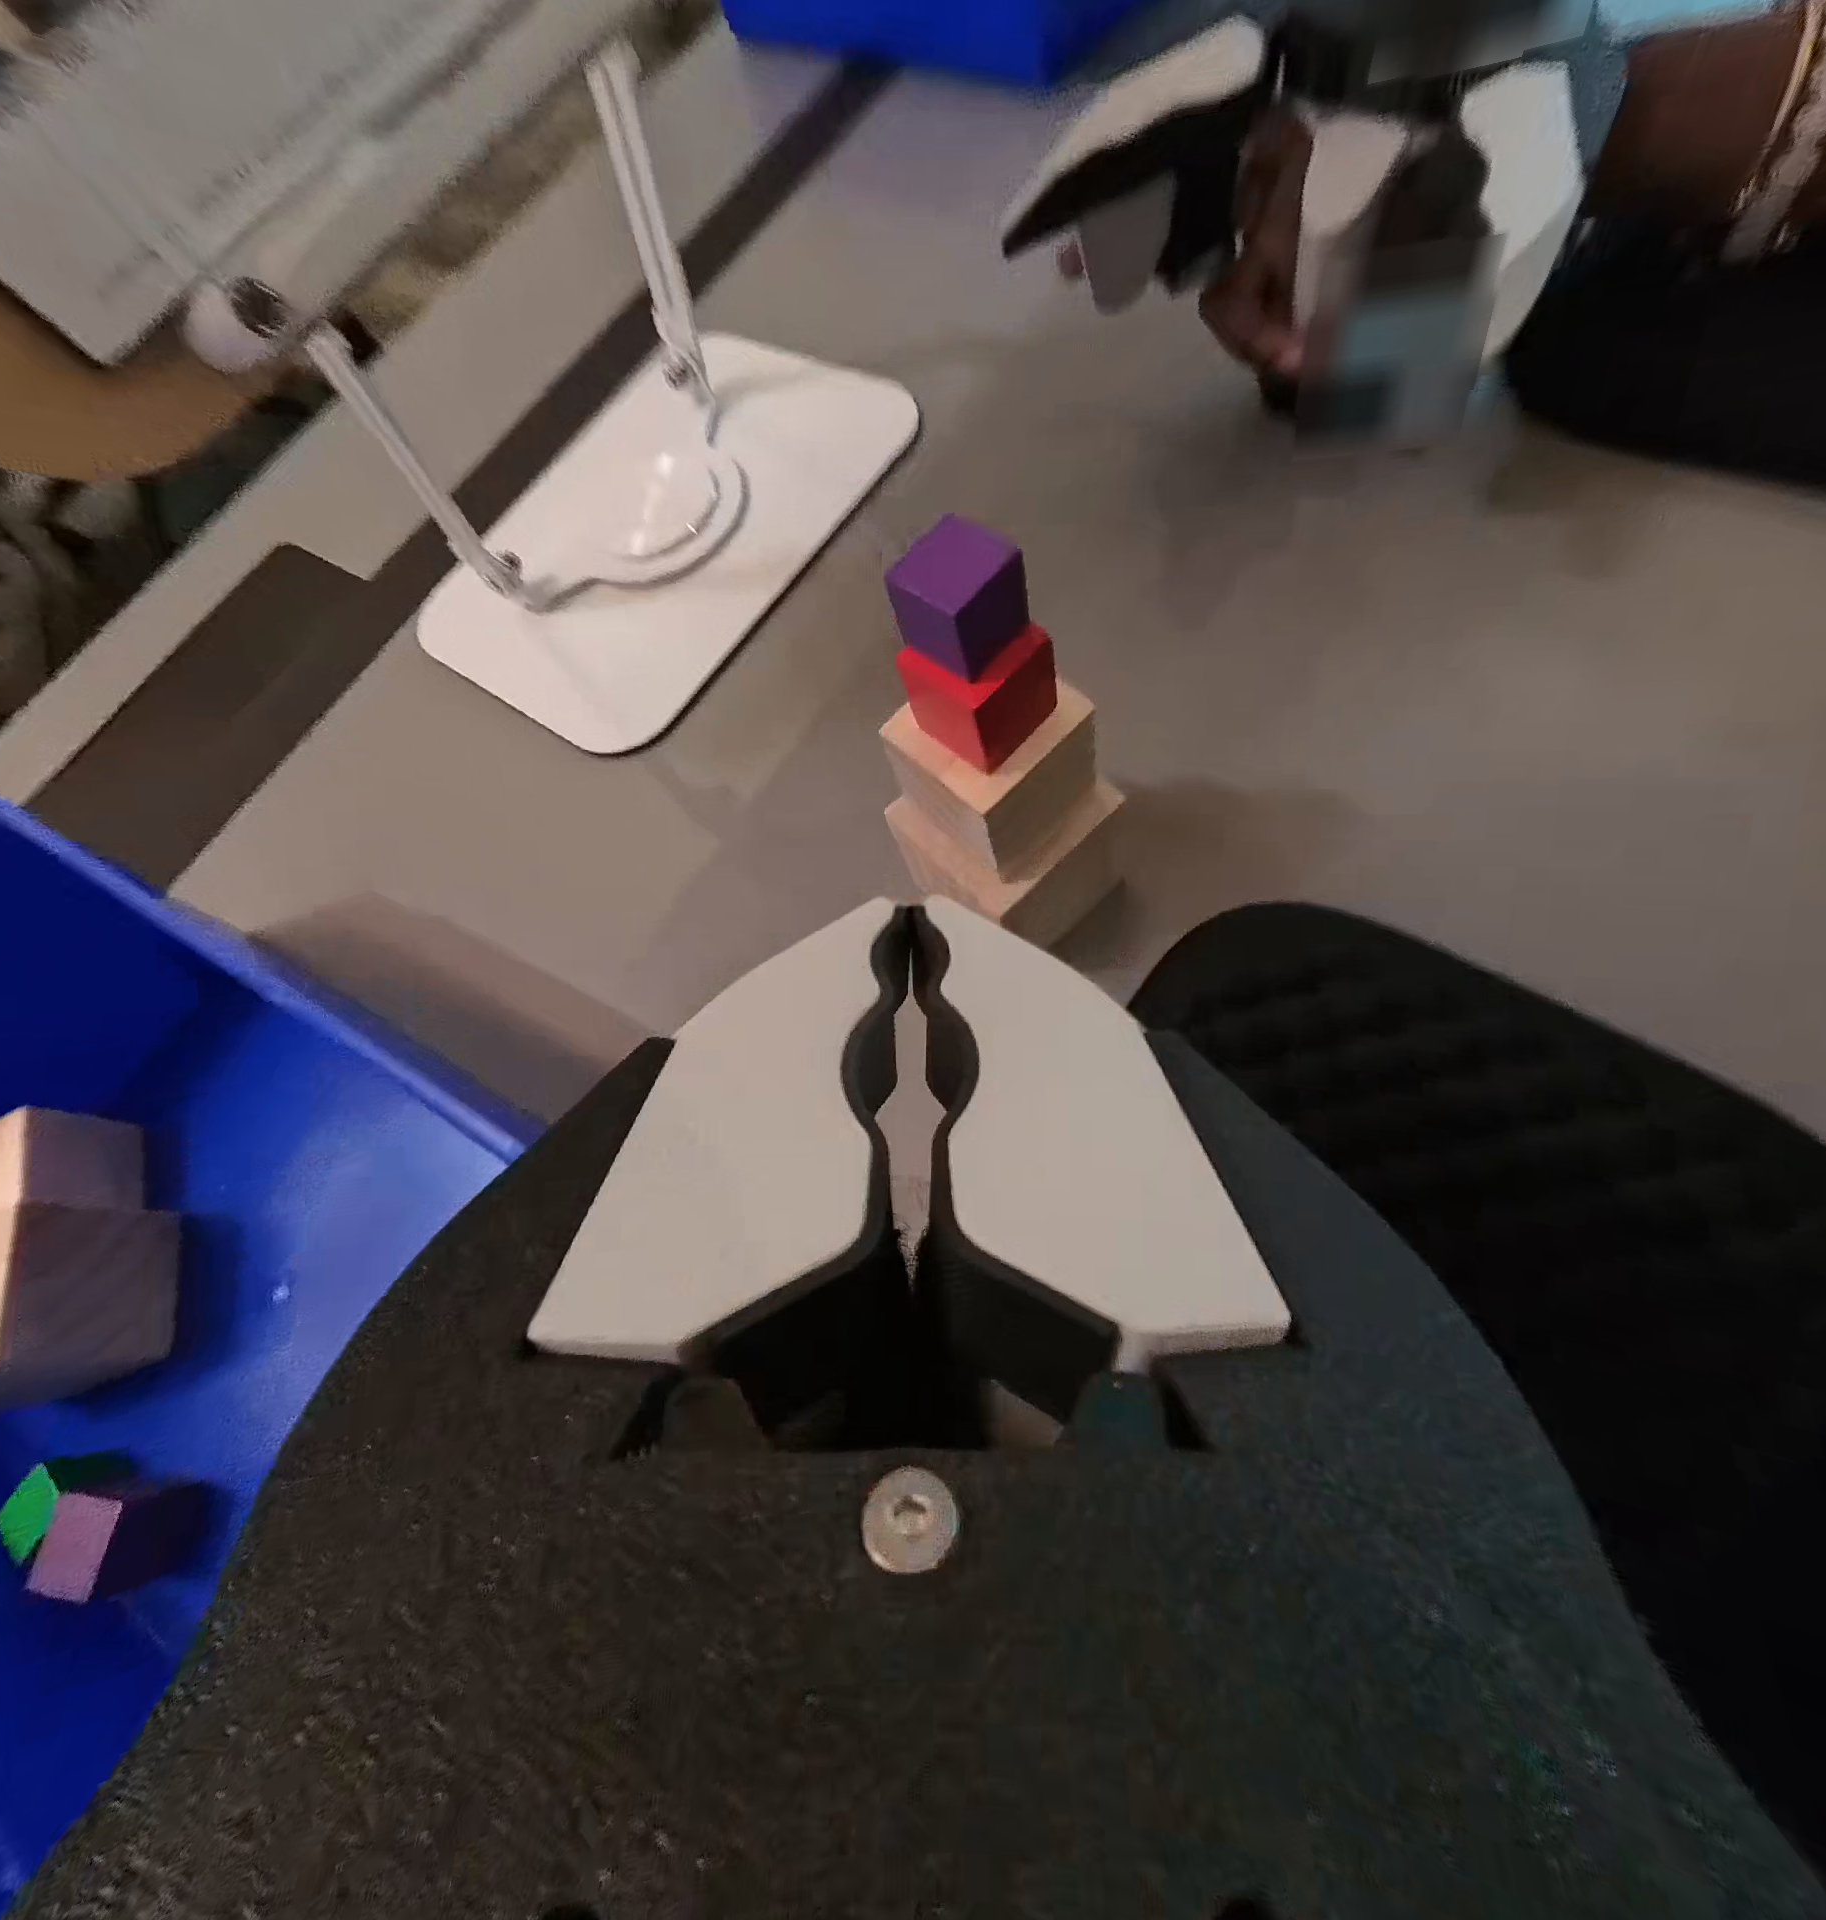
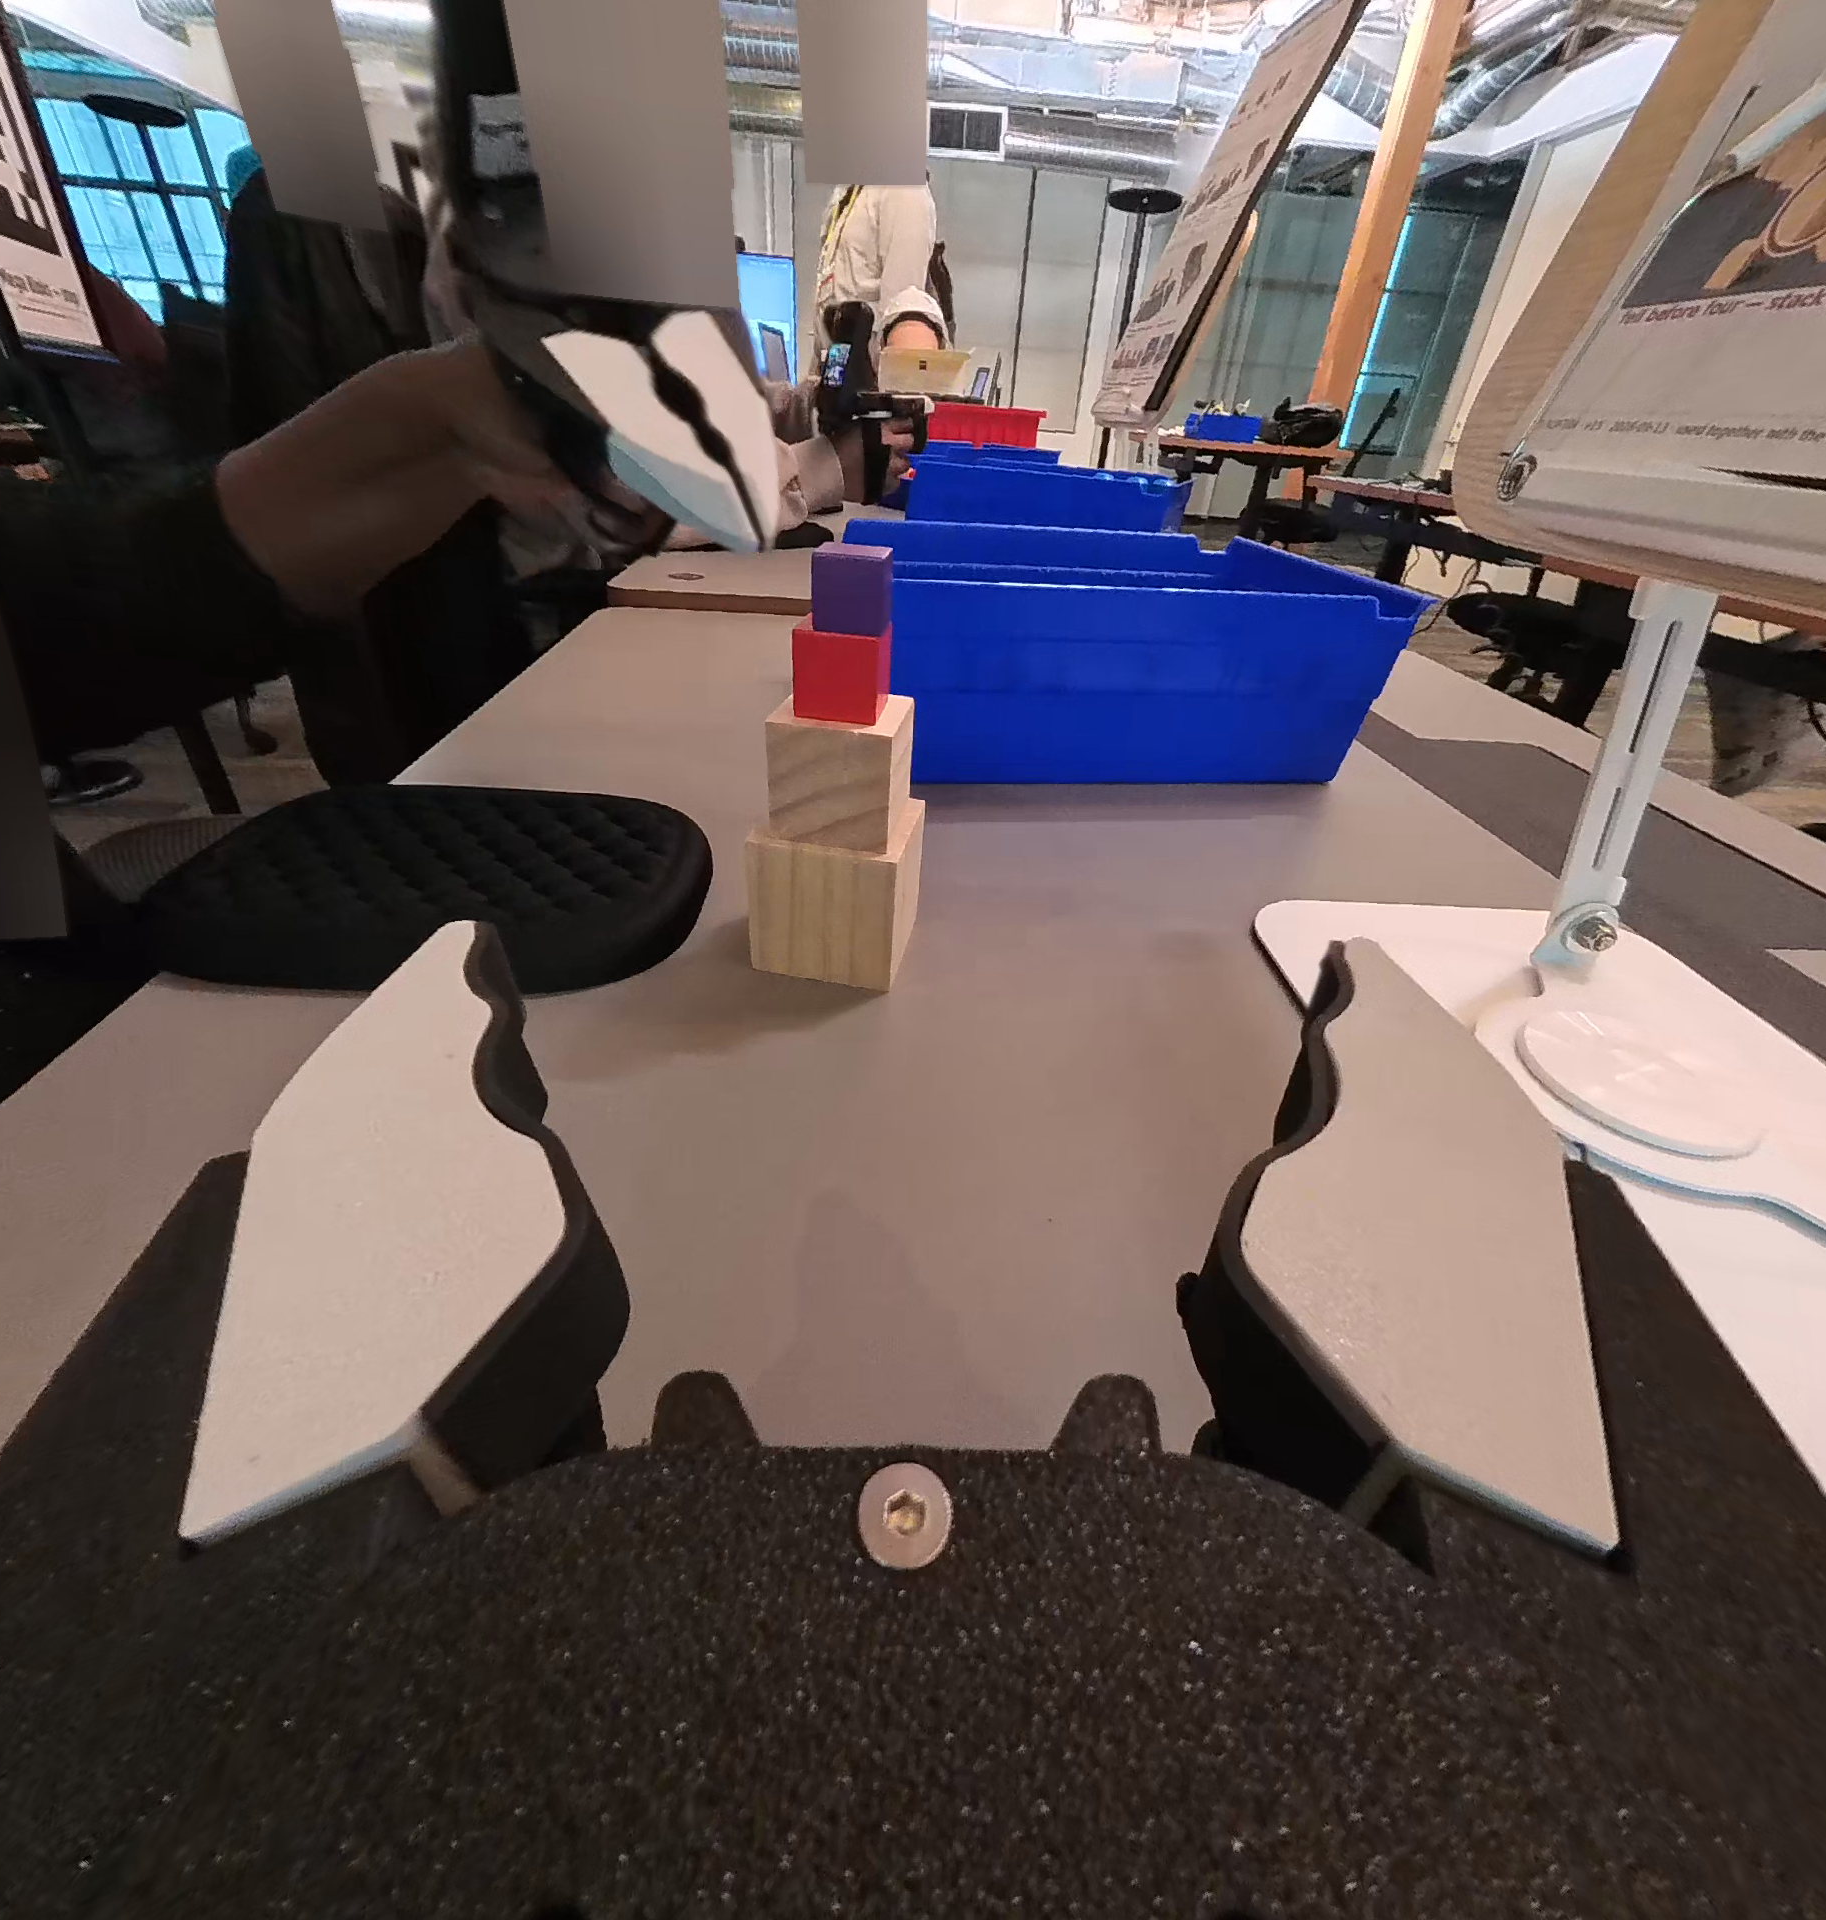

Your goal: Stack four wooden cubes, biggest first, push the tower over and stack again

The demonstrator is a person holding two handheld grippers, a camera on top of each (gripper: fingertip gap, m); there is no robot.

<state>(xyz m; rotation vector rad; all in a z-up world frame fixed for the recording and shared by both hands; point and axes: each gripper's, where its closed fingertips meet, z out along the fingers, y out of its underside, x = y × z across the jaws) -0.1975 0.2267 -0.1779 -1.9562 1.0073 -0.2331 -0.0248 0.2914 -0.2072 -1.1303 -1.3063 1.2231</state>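
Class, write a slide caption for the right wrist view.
Open right gripper faces a four-block tower beside a blue bin.

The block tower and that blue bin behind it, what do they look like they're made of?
Bottom two blocks: bare, unfinished wood, grain visible. Red cube and purple cube: probably painted wood, matte, no grain showing. Blue bin: likely moulded plastic, with a smooth, uniform sheen.

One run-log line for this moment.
left gripper shut, empty | right gripper open, empty | four-block tower standing
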